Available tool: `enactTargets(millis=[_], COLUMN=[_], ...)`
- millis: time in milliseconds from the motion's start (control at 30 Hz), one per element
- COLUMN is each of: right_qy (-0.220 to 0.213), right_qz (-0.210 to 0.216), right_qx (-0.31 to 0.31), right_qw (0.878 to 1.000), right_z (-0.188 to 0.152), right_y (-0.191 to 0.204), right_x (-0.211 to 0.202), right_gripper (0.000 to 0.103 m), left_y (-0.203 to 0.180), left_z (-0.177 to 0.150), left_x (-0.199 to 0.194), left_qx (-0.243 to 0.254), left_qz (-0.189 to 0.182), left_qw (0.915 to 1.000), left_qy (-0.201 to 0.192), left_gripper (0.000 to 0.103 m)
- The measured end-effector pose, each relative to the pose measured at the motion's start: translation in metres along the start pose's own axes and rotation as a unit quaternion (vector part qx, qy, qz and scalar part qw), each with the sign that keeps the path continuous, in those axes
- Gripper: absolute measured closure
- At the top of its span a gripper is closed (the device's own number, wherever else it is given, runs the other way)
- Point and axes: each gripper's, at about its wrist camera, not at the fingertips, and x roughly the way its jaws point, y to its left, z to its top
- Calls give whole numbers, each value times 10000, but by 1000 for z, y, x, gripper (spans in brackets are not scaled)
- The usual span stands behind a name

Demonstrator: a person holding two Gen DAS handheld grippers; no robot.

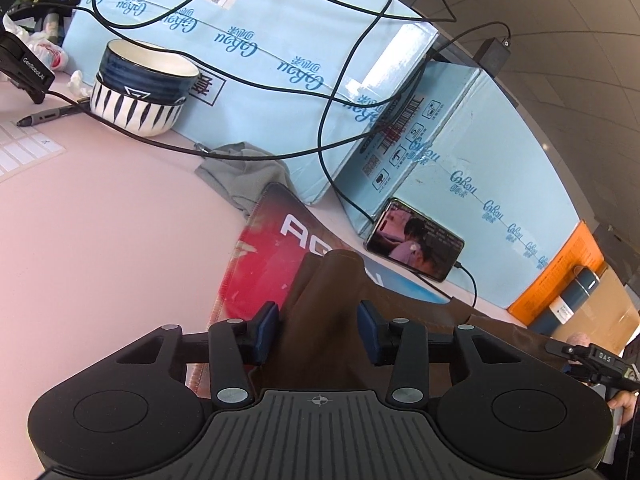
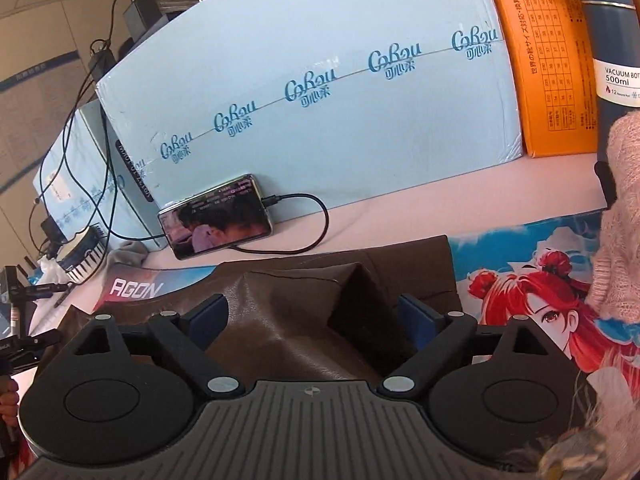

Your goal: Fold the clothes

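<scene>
Straddling the brown leather-look garment (image 2: 280, 320), my right gripper (image 2: 316, 320) and left gripper (image 1: 318, 334) both stand wide open, clamping nothing. It looks limp, smooth, probably slippery; I'd pinch the raised fold between my pads.

The garment (image 2: 280, 320) is dark brown and leather-like with a slight sheen, lying bunched on the mat (image 2: 520, 280). One fold is raised into a tented peak, while flatter layers spread behind it toward the phone (image 2: 216, 216). Its far edge stops just short of the phone.
</scene>
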Motion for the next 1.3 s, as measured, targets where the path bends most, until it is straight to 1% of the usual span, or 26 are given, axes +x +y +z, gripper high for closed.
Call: enactTargets(millis=[33, 67, 100, 167, 233, 267, 300, 433, 467, 500, 533, 567, 600, 633, 667, 700, 733, 767, 833, 933, 967, 1067, 1100, 1133, 1200, 1300], right_qy=[60, 107, 61, -259, -671, -785, -782, -317, -244, -187, -157, -169, -214, -313, -464, -659, -895, -1131, -1533, -1639, -1653, -1642, -1608, -1578, -1511, -1449], right_qz=[-187, -444, -593, -608, -522, -538, -628, -1215, -1334, -1437, -1513, -1601, -1712, -1850, -2012, -2131, -2165, -2061, -1626, -902, -754, -376, -276, -182, 11, 184], right_qx=[-55, -199, -371, -637, -707, -722, -769, -1044, -1093, -1114, -1095, -1061, -1022, -960, -874, -746, -551, -317, 168, 759, 868, 1088, 1142, 1193, 1275, 1353], right_qw=[9998, 9988, 9975, 9958, 9939, 9928, 9920, 9866, 9847, 9832, 9823, 9812, 9797, 9775, 9745, 9719, 9706, 9715, 9746, 9794, 9795, 9797, 9800, 9801, 9803, 9800], right_z=[2, 4, 5, 9, 18, 22, 25, 25, 22, 19, 17, 15, 14, 14, 14, 13, 11, 7, -6, -27, -35, -52, -56, -59, -61, -64], right_y=[1, 4, 10, 23, 33, 36, 39, 43, 43, 42, 40, 39, 39, 39, 40, 39, 39, 38, 37, 44, 46, 49, 50, 50, 49, 49], right_x=[4, 8, 9, 7, 1, 2, 7, 43, 50, 56, 59, 58, 55, 49, 40, 28, 14, 0, -26, -42, -46, -49, -49, -48, -46, -45], right_gripper=[51, 90, 93, 96, 97, 97, 97, 96, 95, 94, 92, 86, 80, 62, 54, 52, 47, 37, 26, 24, 24, 23, 23, 23, 23, 22], left_y=[0, 1, 3, 6, 6, 6, 7, 19, 21, 23, 25, 27, 29, 32, 34, 36, 38, 40, 42, 32, 26, 7, 4, 2, 0, -8], left_z=[0, 0, 0, 1, 2, 2, 3, 5, 5, 6, 6, 6, 7, 8, 8, 8, 9, 9, 9, 7, 5, -7, -13, -18, -27, -34], left_x=[0, -1, -2, -5, -7, -7, -7, -5, -5, -7, -9, -11, -14, -17, -20, -22, -25, -27, -32, -46, -53, -76, -82, -85, -90, -85], left_qx=[-13, -45, -99, -184, -205, -219, -258, -671, -742, -814, -887, -960, -1048, -1150, -1238, -1314, -1389, -1464, -1575, -1512, -1477, -1422, -1488, -1577, -1759, -1886], left_qz=[7, -1, -24, -86, -175, -187, -194, -208, -188, -154, -107, -60, -52, -94, -126, -139, -152, -165, -142, 90, 176, 479, 514, 449, 227, 60], left_qw=[10000, 10000, 9999, 9995, 9989, 9987, 9986, 9967, 9961, 9954, 9945, 9934, 9920, 9902, 9884, 9867, 9849, 9829, 9797, 9799, 9803, 9809, 9804, 9806, 9817, 9818], left_qy=[-20, -57, -112, -235, -376, -413, -416, -405, -429, -478, -551, -624, -707, -790, -866, -945, -1024, -1102, -1235, -1298, -1298, -1239, -1187, -1070, -700, -202], left_gripper=[72, 84, 90, 95, 96, 96, 96, 91, 84, 74, 67, 54, 47, 44, 36, 31, 30, 30, 29, 29, 29, 22, 22, 22, 22, 21])
